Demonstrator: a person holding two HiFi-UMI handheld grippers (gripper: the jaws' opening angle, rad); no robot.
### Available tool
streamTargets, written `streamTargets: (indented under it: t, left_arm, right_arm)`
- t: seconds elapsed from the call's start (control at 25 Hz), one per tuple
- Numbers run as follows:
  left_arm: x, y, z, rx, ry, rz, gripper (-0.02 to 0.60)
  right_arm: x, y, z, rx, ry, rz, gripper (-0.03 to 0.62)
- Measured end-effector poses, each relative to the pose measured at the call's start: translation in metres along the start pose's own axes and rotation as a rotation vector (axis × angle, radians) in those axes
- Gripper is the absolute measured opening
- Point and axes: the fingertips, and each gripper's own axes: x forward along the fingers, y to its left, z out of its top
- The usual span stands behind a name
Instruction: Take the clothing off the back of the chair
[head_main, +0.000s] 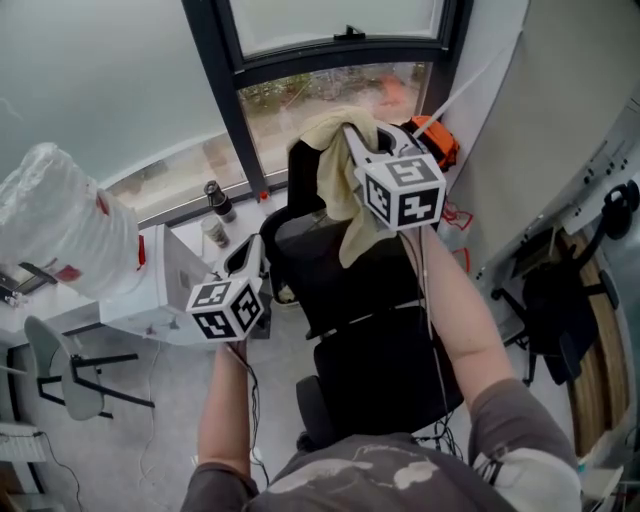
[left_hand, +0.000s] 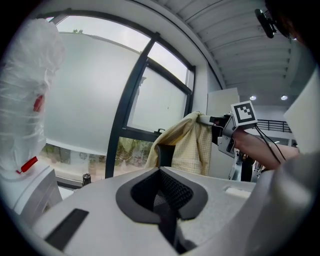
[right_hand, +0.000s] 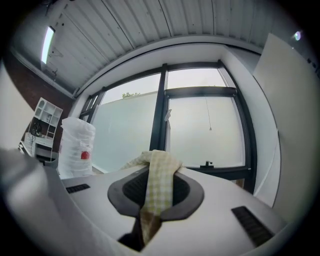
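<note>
Two tools: right tool (right_hand: 149, 202) pinches shirt (head_main: 350, 215); left tool (left_hand: 162, 207) pressed together, empty.
Shirt: held high at chair's (head_main: 380, 370) twelve o'clock, likely to clear backrest.

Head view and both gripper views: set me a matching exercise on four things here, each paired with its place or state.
Things:
1. yellow checked garment
2. left tongs
3. white wrapped bundle
4. black chair

Places or states:
A. shut, with nothing between them
B. at the head view's left edge, beside the window
C. pinched in the right tongs
D. directly in front of the person, below the window

Pairs: 1-C, 2-A, 3-B, 4-D
</note>
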Motion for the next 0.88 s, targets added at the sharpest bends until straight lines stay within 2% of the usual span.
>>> streamTargets:
  t: [0.28, 0.4, 0.56, 0.88]
  left_arm:
    - [-0.007, -0.008, 0.01, 0.01, -0.015, -0.013, -0.002]
    - [-0.01, -0.012, 0.02, 0.019, -0.029, -0.019, -0.001]
    - [-0.02, -0.023, 0.031, 0.03, -0.051, -0.039, 0.0]
    - [-0.061, -0.037, 0.044, 0.06, -0.079, -0.085, 0.0]
  right_arm:
    - [-0.011, 0.003, 0.053, -0.018, -0.09, -0.005, 0.026]
    - [-0.026, 0.002, 0.088, -0.013, -0.163, -0.011, 0.026]
    - [-0.051, 0.004, 0.127, -0.015, -0.211, -0.016, 0.026]
    - [-0.115, 0.028, 0.161, -0.036, -0.301, -0.084, 0.026]
